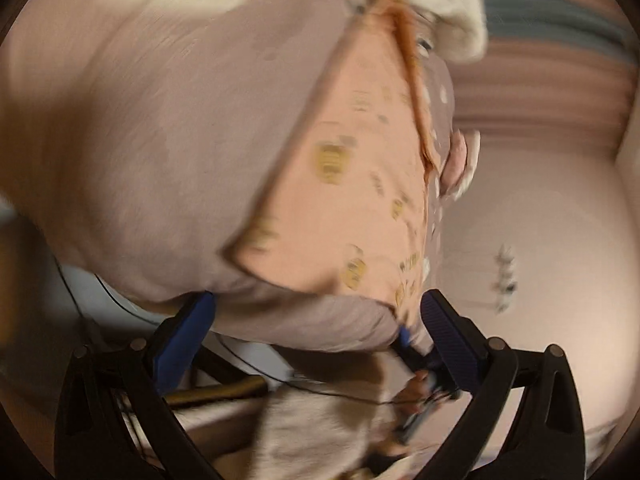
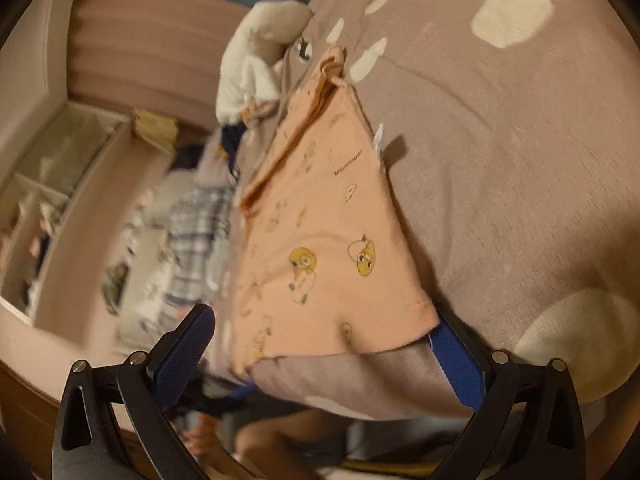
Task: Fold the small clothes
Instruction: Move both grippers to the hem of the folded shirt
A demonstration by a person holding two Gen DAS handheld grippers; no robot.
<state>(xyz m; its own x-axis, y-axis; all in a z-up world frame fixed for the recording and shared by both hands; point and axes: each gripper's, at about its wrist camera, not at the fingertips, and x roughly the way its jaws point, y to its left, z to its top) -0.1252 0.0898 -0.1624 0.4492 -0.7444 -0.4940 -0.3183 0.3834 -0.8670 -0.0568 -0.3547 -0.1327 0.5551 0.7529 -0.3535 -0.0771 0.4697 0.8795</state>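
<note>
Mid-fold, looks like. Peach garment flat on the taupe spotted bedding, straight ahead of both claws. Left gripper and right gripper spread wide, clamping nothing. Next up, probably: pinching a near corner, folding over.

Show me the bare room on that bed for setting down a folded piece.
Free: the mauve spotted bedcover to the right of the peach garment, broad and bare up to the cream spots. Crowded: the far end, where a white plush toy sits past the garment's top. Both grippers hang open at the near edge.
</note>
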